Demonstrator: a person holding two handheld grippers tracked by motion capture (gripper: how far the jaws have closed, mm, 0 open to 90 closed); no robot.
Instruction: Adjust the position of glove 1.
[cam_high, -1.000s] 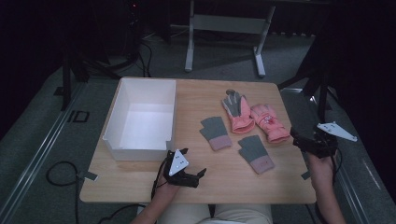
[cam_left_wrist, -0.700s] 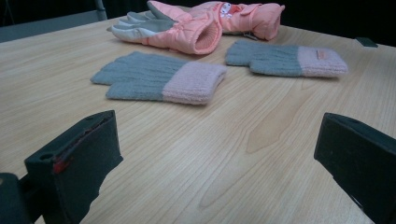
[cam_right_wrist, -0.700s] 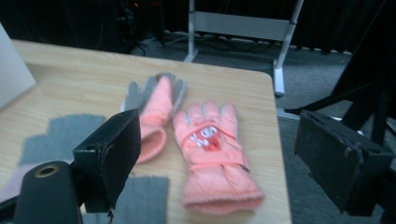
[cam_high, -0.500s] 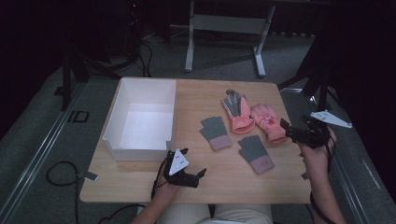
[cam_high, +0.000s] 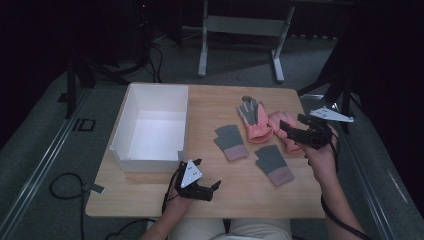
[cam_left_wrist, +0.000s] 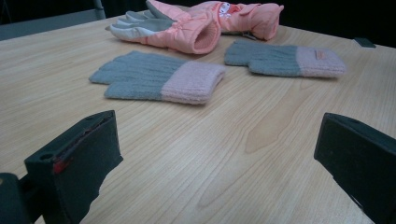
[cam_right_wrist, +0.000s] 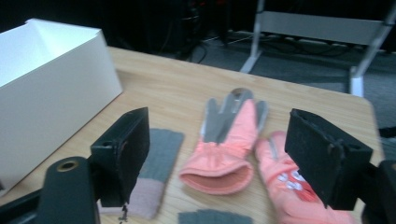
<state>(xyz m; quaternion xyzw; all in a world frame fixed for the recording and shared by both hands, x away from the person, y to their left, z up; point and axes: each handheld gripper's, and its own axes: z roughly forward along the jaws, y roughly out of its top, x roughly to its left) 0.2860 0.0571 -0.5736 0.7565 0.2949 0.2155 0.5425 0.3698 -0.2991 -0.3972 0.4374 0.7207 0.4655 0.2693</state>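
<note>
Two pink ski gloves lie side by side at the table's right: one (cam_high: 256, 120) palm up with grey fingers, the other (cam_high: 276, 120) partly under my right gripper (cam_high: 290, 125). That gripper hovers over it, open; its jaws have just been closing a little, with nothing between the pads. In the right gripper view both pink gloves (cam_right_wrist: 229, 140) (cam_right_wrist: 289, 182) lie below the right gripper (cam_right_wrist: 217, 154). Two grey knit gloves with pink cuffs (cam_high: 230, 141) (cam_high: 272, 165) lie nearer me. My left gripper (cam_high: 207, 173) rests open near the front edge, facing the grey gloves (cam_left_wrist: 159, 77) (cam_left_wrist: 285, 58).
An open white box (cam_high: 150, 125) stands on the left half of the wooden table (cam_high: 210, 100), its near corner by my left hand. Past the far edge stands a metal frame (cam_high: 240, 30) on the floor. A cable (cam_high: 65, 185) lies on the floor at the left.
My right hand has moved left and slightly up from the table's right edge to above the right pink glove. The left hand and the gloves have stayed put.
</note>
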